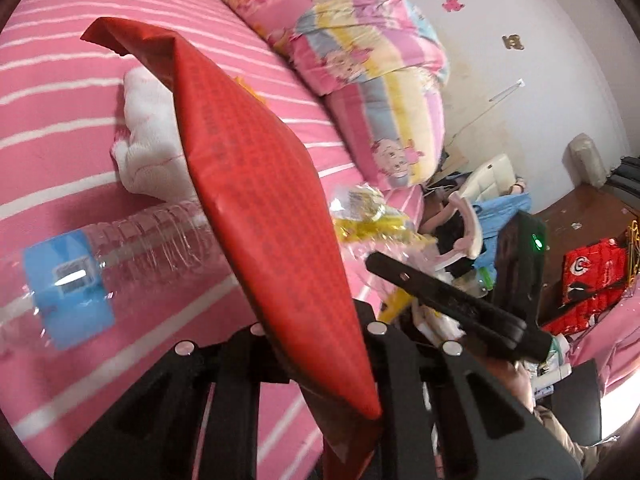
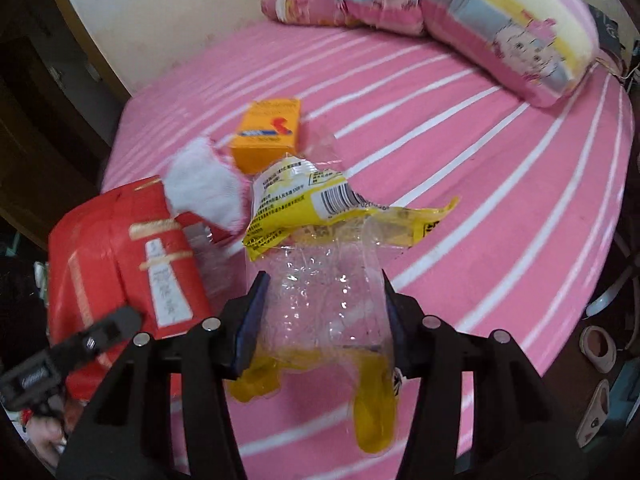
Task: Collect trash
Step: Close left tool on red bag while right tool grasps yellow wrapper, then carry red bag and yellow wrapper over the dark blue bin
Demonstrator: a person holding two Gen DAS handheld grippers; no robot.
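Observation:
My left gripper (image 1: 320, 344) is shut on a red paper bag (image 1: 264, 184) and holds it above the pink striped bed (image 1: 60, 128); the bag also shows in the right wrist view (image 2: 120, 256). My right gripper (image 2: 324, 304) is shut on a yellow and clear plastic wrapper (image 2: 320, 240), also seen in the left wrist view (image 1: 372, 216). A clear plastic bottle (image 1: 120, 256) with a blue label lies on the bed behind the bag. A white crumpled tissue (image 1: 148, 136) lies beside it (image 2: 208, 184). An orange carton (image 2: 268, 136) stands farther back.
A striped cartoon quilt (image 2: 500, 20) is bunched at the bed's far end (image 1: 376, 80). Beside the bed the floor holds clutter: a red printed bag (image 1: 592, 280), blue cloth (image 1: 504, 208), slippers (image 2: 596, 348). A wall (image 2: 160, 12) borders the bed.

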